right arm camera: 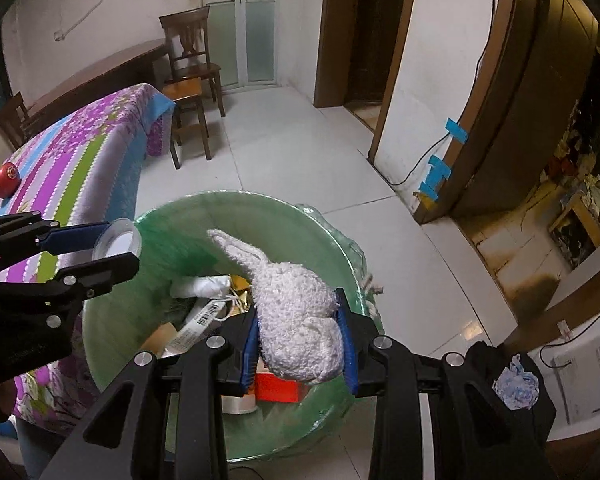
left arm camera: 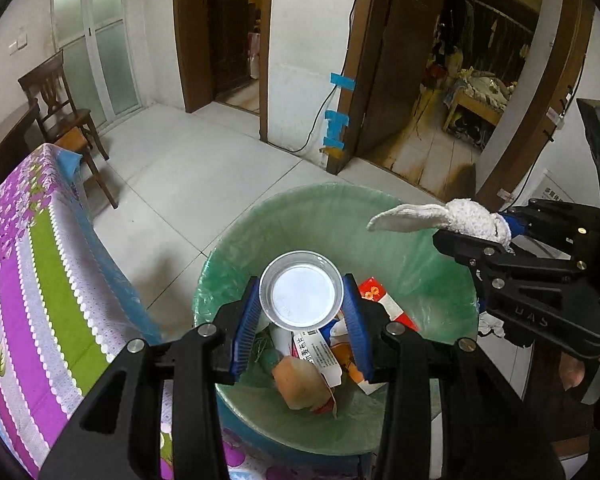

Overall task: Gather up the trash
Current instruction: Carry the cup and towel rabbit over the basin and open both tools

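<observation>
Two grippers, both loaded, both over the bin. Biggest thing first: your trash bin (left arm camera: 400,248), lined with a green bag, sits on the white tile floor (left arm camera: 204,184) just beside the table with the striped floral cloth (left arm camera: 32,272). Inside it, mixed rubbish: a red-and-white packet (left arm camera: 384,300), a printed carton (left arm camera: 320,356), a barcode tag (right arm camera: 204,316), other wrappers too jumbled to name.

Your right gripper (right arm camera: 300,344) pinches a white terry cloth (right arm camera: 296,312) between its blue pads (right arm camera: 350,344), over the bin's right side. The cloth is bunched fat at the pads and tapers to a floppy tail; its long axis runs away from the claw, tail pointing up-left in the right wrist view toward the far rim. In the left wrist view the same cloth (left arm camera: 440,218) lies roughly level, tail pointing left across the bin.

Your left gripper (left arm camera: 302,316) squeezes a small clear plastic cup (left arm camera: 302,294) between its pads, held above the bin's near-left part. The cup's axis runs along the fingers, round white end facing the left wrist camera; which end that is, you cannot tell.

On the cloth-covered table, a red apple (right arm camera: 6,178). Wooden chair (right arm camera: 192,60) stands near the table's far end.
</observation>
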`<state>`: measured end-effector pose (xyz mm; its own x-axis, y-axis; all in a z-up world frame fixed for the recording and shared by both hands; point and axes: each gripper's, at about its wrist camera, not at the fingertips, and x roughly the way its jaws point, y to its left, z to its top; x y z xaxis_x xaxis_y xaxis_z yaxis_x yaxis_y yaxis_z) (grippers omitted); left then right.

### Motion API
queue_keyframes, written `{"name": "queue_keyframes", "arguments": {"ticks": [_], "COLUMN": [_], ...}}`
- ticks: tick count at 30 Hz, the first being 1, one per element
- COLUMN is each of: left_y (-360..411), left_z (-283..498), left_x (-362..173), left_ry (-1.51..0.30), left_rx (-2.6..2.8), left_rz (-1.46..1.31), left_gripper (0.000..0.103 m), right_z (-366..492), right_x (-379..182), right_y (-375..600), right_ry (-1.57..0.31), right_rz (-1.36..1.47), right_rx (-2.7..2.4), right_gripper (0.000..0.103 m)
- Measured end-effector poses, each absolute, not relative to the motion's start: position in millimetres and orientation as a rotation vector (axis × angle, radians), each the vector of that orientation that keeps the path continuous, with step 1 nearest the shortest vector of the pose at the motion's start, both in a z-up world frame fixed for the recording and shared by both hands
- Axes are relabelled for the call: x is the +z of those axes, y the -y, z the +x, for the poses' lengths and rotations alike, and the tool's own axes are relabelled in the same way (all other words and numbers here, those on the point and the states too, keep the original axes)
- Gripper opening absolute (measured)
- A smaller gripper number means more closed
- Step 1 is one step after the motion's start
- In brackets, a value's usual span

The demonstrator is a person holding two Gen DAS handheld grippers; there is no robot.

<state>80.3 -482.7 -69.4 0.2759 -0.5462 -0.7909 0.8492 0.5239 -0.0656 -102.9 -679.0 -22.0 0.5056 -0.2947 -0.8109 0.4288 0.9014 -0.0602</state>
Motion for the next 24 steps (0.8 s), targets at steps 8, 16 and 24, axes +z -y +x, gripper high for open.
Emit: {"name": "queue_keyframes", "arguments": {"ticks": [8,16,24], "left_y": [488.5,489.7,484.2], "left_z": [79.5,80.2,86.1], "left_x": [-70.2,-71.9,-77.6], "left_ry": [-0.861,-0.863,-0.862], "left_rx": [-0.969,-0.966,-0.925], "left_rz": [0.423,0.423,0.412], "left_gripper": [0.039,0.039,0.073], "right_z": [-107.0,-108.4,-111.5], "right_x": [-23.7,-23.9,-20.2], "right_y": [680.9,683.9,687.0], "right_ry": [-0.947,-0.942,-0.928], "right_rz": [0.159,0.16,0.162], "right_rx": [-0.439,-0.432,-0.44], "right_gripper": [0.034,0.034,0.054]}}
